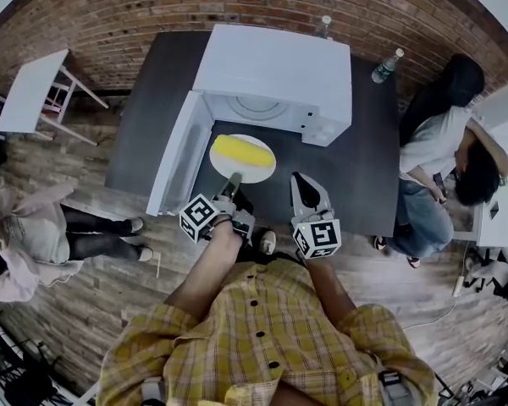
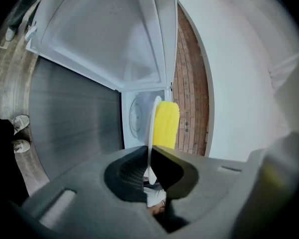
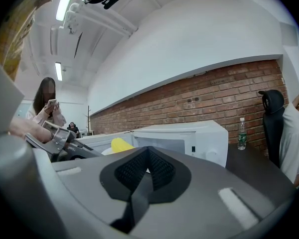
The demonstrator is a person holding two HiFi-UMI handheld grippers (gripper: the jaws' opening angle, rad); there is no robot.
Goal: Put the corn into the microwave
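A yellow corn cob (image 1: 241,149) lies on a white plate (image 1: 259,172). My left gripper (image 1: 233,181) is shut on the plate's near rim and holds it just in front of the white microwave (image 1: 271,62), whose door (image 1: 179,155) stands swung open to the left. In the left gripper view the plate (image 2: 152,123) shows edge-on, pinched by the left gripper (image 2: 150,156), with the corn (image 2: 166,124) on its right face and the cavity's turntable (image 2: 135,116) behind. To the right of the plate, my right gripper (image 1: 305,194) is shut and holds nothing. In its own view the right gripper (image 3: 148,168) points at the microwave (image 3: 189,136).
The microwave stands on a dark table (image 1: 152,100) against a brick wall. Two water bottles (image 1: 387,66) (image 1: 323,25) stand at the back. One person (image 1: 440,159) sits at the right and another (image 1: 34,227) at the left. A small white table (image 1: 30,91) stands far left.
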